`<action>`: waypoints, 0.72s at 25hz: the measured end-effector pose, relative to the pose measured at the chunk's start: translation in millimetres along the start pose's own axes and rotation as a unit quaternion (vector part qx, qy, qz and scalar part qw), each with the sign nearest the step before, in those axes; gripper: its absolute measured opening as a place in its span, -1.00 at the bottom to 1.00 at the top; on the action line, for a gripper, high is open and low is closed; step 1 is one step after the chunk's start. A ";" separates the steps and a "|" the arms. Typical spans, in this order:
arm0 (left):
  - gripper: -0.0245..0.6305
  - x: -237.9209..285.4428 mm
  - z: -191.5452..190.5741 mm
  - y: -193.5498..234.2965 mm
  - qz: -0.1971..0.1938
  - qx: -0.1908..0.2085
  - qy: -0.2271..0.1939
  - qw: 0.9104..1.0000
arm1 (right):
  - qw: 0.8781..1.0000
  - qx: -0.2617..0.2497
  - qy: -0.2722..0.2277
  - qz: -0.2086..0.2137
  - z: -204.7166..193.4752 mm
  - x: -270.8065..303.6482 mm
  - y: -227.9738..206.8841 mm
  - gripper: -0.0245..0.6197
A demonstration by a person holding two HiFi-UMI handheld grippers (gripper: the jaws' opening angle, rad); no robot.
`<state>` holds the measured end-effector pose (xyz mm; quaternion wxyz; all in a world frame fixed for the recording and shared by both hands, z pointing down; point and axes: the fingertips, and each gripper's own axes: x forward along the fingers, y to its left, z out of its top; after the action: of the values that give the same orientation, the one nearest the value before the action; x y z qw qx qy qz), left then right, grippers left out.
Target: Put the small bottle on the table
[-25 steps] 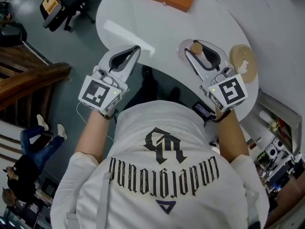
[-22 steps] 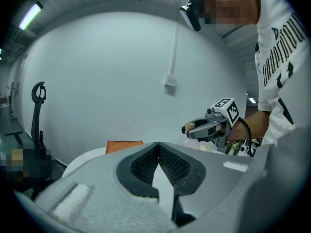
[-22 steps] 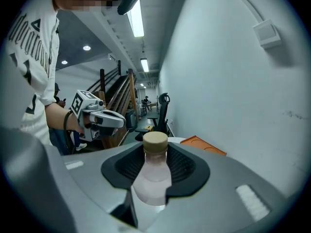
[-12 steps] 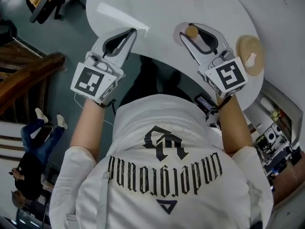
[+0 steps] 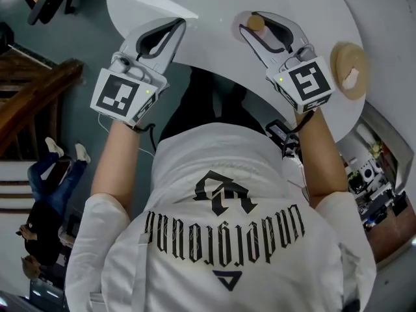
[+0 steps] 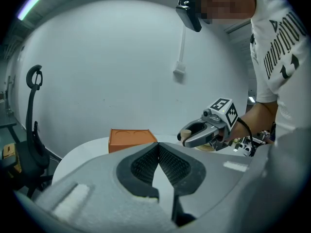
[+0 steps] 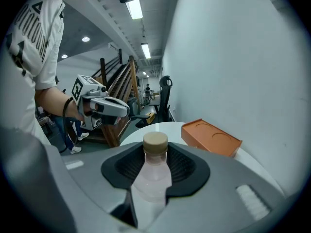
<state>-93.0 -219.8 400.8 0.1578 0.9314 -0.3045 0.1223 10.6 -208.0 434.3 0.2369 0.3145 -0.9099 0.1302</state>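
Over the near edge of the white table (image 5: 208, 51), my right gripper (image 5: 259, 26) is clamped part-way open on the small bottle (image 7: 154, 174), cap up, ready to stand it down. My left gripper (image 5: 174, 30) waits aside, closed and empty. Since a second ago that grip is unchanged, but the orange box (image 7: 211, 137) has slipped out of my head view.
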 end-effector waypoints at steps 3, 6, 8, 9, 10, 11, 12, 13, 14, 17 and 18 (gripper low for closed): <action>-0.91 7.1 -2.6 2.8 -0.004 -0.005 -0.003 1.000 | 1.000 0.003 0.014 0.010 -16.9 13.5 -4.6 -0.49; -0.91 17.5 -6.9 4.3 -0.009 -0.003 -0.002 1.000 | 1.000 0.000 0.024 0.011 -31.5 25.2 -10.7 -0.49; -0.91 24.3 -12.5 4.8 -0.013 -0.001 0.001 1.000 | 1.000 0.000 0.029 0.010 -39.7 30.6 -14.3 -0.49; -0.91 27.3 -17.3 5.3 -0.015 0.000 0.005 1.000 | 0.999 0.001 0.031 0.010 -43.5 33.3 -15.8 -0.49; -0.91 30.9 -23.4 6.2 -0.017 0.002 0.010 1.000 | 0.999 0.003 0.034 0.008 -47.2 36.2 -17.6 -0.49; -0.91 35.5 -29.7 7.5 -0.018 0.001 0.013 1.000 | 0.999 0.005 0.036 0.006 -50.6 39.7 -20.0 -0.49; -0.91 40.6 -35.4 9.3 -0.019 -0.001 0.014 1.000 | 0.999 0.005 0.037 0.005 -53.1 44.0 -22.0 -0.49; -0.91 45.3 -40.8 11.0 -0.019 -0.005 0.016 1.000 | 0.999 0.004 0.038 0.005 -54.8 48.5 -22.9 -0.49; -0.91 49.0 -45.8 12.1 -0.019 -0.007 0.017 1.000 | 0.999 0.002 0.040 0.006 -56.5 52.5 -22.8 -0.49; -0.91 57.8 -56.2 12.5 -0.022 -0.012 0.018 1.000 | 0.999 -0.006 0.049 0.007 -63.9 58.4 -22.6 -0.49; -0.91 60.6 -58.6 13.0 -0.022 -0.012 0.017 1.000 | 0.999 -0.010 0.052 0.006 -66.9 59.9 -23.6 -0.49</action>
<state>-61.0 -240.2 477.2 0.1771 0.9336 -0.2826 0.1308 7.5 -230.9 524.2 0.2864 0.2996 -0.8995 0.1384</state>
